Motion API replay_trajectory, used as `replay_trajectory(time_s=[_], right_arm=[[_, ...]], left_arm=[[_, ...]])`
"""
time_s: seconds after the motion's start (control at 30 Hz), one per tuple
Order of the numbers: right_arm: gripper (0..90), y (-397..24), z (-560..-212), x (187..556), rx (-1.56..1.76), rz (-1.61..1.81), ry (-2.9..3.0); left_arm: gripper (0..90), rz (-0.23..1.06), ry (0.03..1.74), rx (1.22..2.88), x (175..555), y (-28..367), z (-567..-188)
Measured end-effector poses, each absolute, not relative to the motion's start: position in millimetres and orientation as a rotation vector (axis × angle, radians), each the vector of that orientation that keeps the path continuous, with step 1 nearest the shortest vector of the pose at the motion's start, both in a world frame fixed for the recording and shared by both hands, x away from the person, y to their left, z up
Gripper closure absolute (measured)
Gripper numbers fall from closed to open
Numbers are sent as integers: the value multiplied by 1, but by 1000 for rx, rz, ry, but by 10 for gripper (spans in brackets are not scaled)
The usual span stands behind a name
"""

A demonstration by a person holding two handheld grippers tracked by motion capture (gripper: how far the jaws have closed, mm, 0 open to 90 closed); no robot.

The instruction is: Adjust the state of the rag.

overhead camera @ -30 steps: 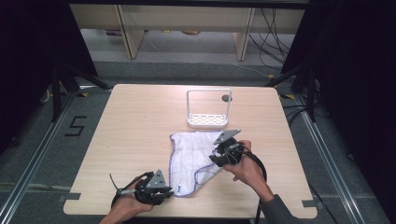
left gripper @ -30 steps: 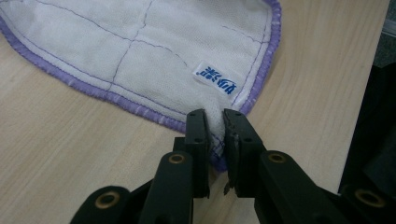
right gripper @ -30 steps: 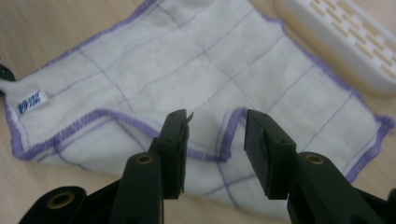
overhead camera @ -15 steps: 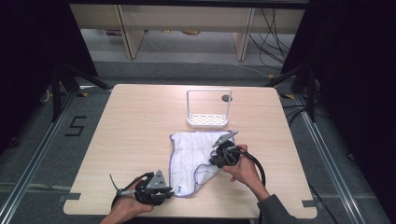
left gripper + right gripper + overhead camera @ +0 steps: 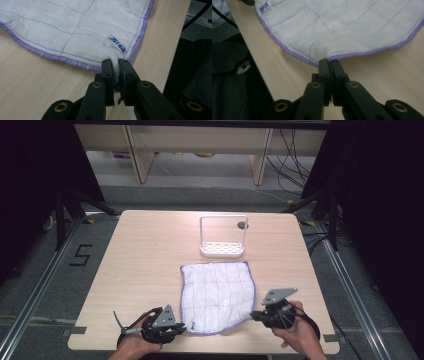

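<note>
Change: the cloth (image 5: 217, 296), which lay bunched with a folded-over near right part a second ago, is now spread flat; its near right corner has been drawn out toward the table's near right by the right gripper (image 5: 258, 316).
Right gripper: its jaws have just been closing and are now pressed together on the cloth's near right corner, as seen in the right gripper view (image 5: 329, 63), where the purple hem (image 5: 367, 52) runs straight into the closed tips.
Left gripper: clamped on the near left corner (image 5: 184, 326); in the left gripper view (image 5: 115, 65) a pinch of fabric is gathered between the jaws just below the small blue label (image 5: 116, 44). This hand has hardly shifted.
Meaning: both near corners are judged to be secured, so the cloth is ready to be lifted, pulled taut or folded away from the person; spreading appears done.
Cloth, place: on the table (image 5: 145, 250), in its near half, centred between the two grippers; its far edge lies just before the white rack (image 5: 223, 249), apart from it.
Cloth, look: white, quilted in a grid of thin stitched lines, bound with a purple hem; roughly square, slightly wavy at the edges, puckered where each corner is pinched.
</note>
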State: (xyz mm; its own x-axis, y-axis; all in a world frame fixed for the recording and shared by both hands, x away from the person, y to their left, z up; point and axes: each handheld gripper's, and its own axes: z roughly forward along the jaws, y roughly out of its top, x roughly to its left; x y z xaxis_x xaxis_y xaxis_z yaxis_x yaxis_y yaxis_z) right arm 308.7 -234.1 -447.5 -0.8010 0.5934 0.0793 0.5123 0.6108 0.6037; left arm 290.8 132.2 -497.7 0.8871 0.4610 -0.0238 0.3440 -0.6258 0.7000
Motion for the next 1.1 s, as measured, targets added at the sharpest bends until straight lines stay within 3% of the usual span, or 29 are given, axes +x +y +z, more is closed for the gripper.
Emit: replay_trajectory(time_s=[0.23,0.37,0.4,0.43,0.47,0.5,0.63,0.77,0.87,1.1], right_arm=[[876,-250,-486,281,1064,879,2760],[771,-252,-485,283,1076,872,2732],[707,-252,-482,282,1096,892,2710],[632,-253,-474,285,1103,919,2656],[632,-253,-474,285,1103,919,2656],[569,-255,-465,292,1110,919,2604],[512,-256,-456,317,1111,978,2513],[477,-254,-451,350,1128,978,2460],[446,-249,-451,373,1173,994,2431],[447,-243,-450,420,1184,957,2425]], left_arm=[[819,184,594,2347,288,133,-508],[786,178,593,2345,288,135,-508],[766,169,605,2340,287,136,-507],[636,164,640,2309,288,139,-504],[587,164,640,2309,288,139,-504],[569,163,673,2266,291,143,-499],[461,208,745,2218,307,150,-487],[433,232,792,2180,327,157,-482],[432,249,882,2132,364,167,-478],[438,254,950,2098,421,162,-471]])
